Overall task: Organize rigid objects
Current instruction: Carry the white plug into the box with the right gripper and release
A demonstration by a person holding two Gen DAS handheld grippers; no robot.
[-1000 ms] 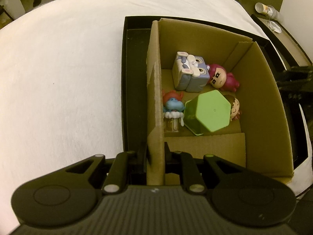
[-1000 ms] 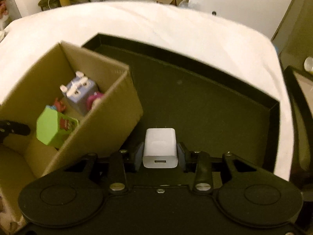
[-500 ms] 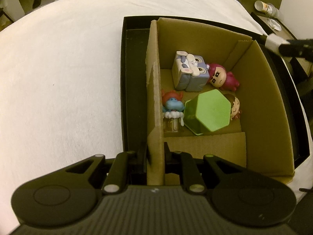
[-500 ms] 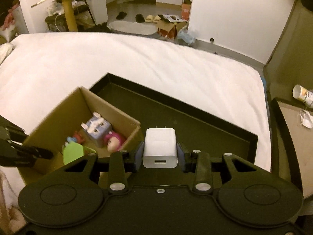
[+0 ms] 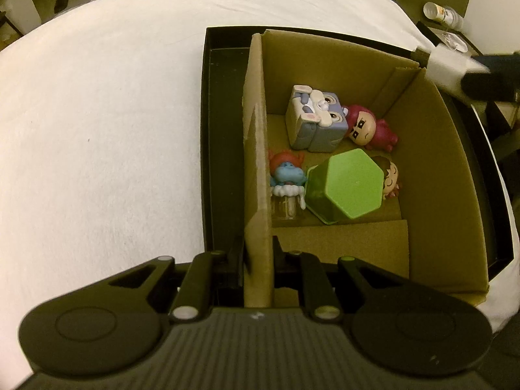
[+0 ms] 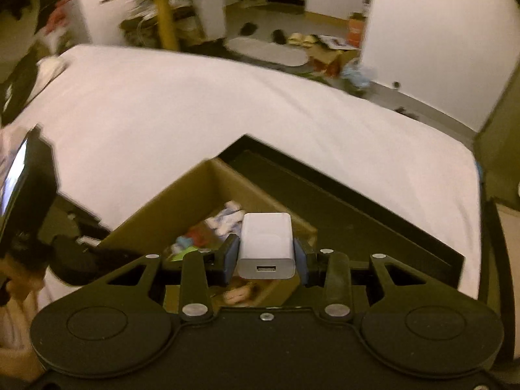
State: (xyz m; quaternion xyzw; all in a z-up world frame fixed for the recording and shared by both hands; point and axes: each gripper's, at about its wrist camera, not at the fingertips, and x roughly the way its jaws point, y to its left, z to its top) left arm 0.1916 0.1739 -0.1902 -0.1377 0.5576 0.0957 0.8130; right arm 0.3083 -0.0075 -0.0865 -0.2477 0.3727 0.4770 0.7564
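Observation:
My left gripper (image 5: 258,253) is shut on the left wall of an open cardboard box (image 5: 256,149) that stands in a black tray (image 5: 221,130). Inside the box lie a green hexagonal container (image 5: 344,188), a grey cube toy (image 5: 317,120), a pink figure (image 5: 367,128), a blue figure with red hair (image 5: 286,170) and another small figure (image 5: 391,177). My right gripper (image 6: 266,253) is shut on a white USB charger (image 6: 266,243), held above the box (image 6: 195,201). In the left wrist view the charger (image 5: 450,65) shows blurred at the box's far right corner.
The tray (image 6: 373,214) lies on a white bed (image 5: 97,113). Beside the bed at the right stands a dark side table with a cup (image 5: 438,11). Shoes and a rug (image 6: 269,52) lie on the floor beyond the bed. A person's hair (image 6: 19,253) shows at the left edge.
My right gripper has risen with the charger and come over the box; the charger now shows at the upper right of the left wrist view. The left gripper and box have stayed still.

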